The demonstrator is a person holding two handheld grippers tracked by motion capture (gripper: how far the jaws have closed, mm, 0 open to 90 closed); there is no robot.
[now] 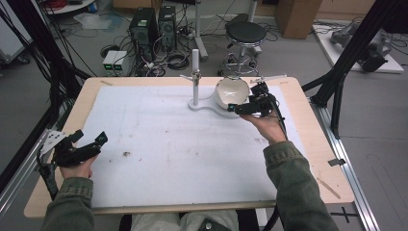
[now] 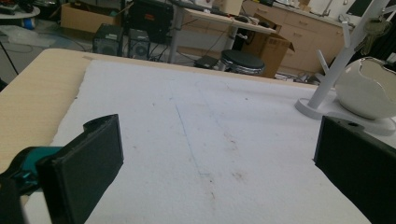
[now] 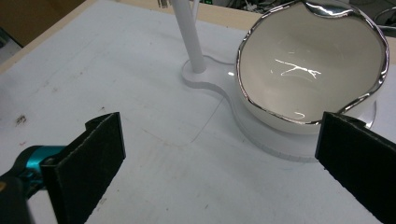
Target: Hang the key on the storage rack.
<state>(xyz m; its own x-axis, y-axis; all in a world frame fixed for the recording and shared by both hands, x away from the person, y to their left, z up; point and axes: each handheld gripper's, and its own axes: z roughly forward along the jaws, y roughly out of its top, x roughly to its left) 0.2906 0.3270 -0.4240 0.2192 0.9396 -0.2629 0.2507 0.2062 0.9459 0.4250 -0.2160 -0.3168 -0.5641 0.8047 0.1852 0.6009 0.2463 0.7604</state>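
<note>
A white stand (image 1: pixel 195 72) with an upright pegged post rises at the back middle of the mat. On its flat base (image 3: pixel 261 140) sits a white egg-shaped bowl (image 1: pixel 231 91) with a silver rim (image 3: pixel 240 70); the bowl's inside (image 3: pixel 313 65) holds nothing. A key (image 2: pixel 373 29) hangs from a peg of the post (image 2: pixel 338 60). My right gripper (image 1: pixel 244 97) is open just in front of the bowl, and its jaws (image 3: pixel 219 149) hold nothing. My left gripper (image 1: pixel 90 136) rests open near the table's left edge, its jaws (image 2: pixel 217 149) wide over bare mat.
A white foam mat (image 1: pixel 168 144) covers most of the wooden table (image 1: pixel 317 144), with small dark specks (image 1: pixel 126 154) on it. Beyond the far edge stand a black stool (image 1: pixel 245 33), computer towers (image 1: pixel 154 26) and cables. Black frame bars (image 1: pixel 346 57) flank the right side.
</note>
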